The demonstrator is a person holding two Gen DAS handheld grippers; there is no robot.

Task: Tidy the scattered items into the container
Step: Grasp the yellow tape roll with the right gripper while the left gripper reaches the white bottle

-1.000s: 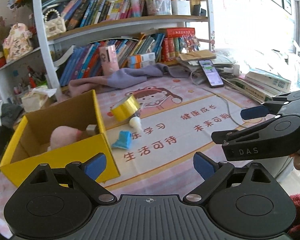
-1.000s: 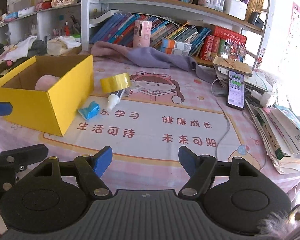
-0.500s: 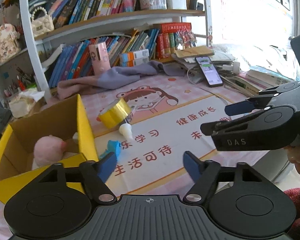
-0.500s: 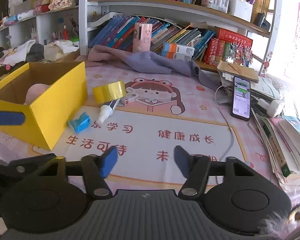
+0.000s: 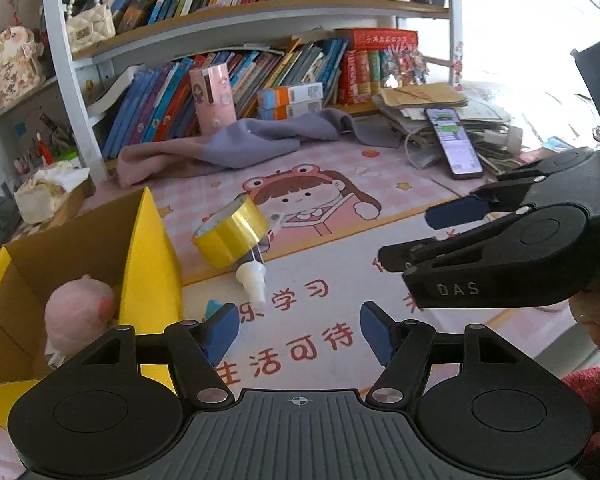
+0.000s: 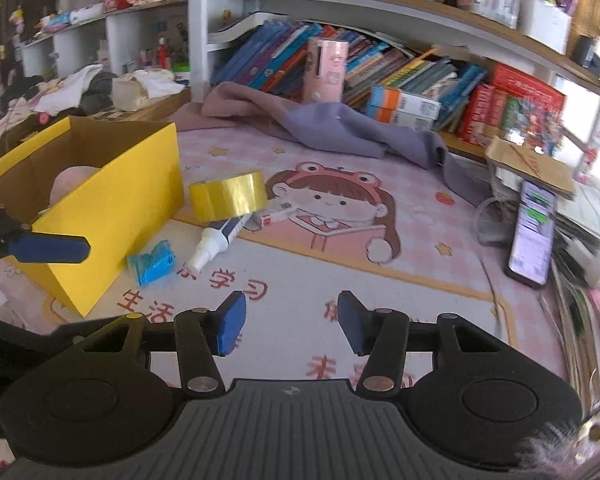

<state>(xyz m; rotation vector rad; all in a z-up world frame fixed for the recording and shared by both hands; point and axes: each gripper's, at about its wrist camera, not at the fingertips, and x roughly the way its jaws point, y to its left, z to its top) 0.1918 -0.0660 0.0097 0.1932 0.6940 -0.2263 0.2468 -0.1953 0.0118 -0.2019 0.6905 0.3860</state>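
A yellow cardboard box [image 5: 152, 264] [image 6: 112, 184] stands at the left with a pink plush toy [image 5: 80, 308] inside. Beside it on the mat lie a gold tape roll [image 5: 230, 236] [image 6: 228, 196], a white-capped tube [image 5: 252, 280] [image 6: 216, 244], a small blue packet [image 6: 152, 266] and a small white and red box [image 6: 274, 216]. My left gripper [image 5: 298, 332] is open and empty, low over the mat near the box. My right gripper [image 6: 290, 326] is open and empty, above the mat's front; it also shows in the left wrist view [image 5: 500, 248].
A purple cloth [image 6: 340, 128] lies at the back by a pink cylinder [image 6: 326, 70] and shelves of books. A phone [image 6: 532, 232] with a cable leans on paper stacks at the right. A tissue box [image 5: 48, 196] stands behind the yellow box.
Both grippers have moved forward toward the scattered items. The jaws of both have narrowed a little but stay open. The items have not moved.
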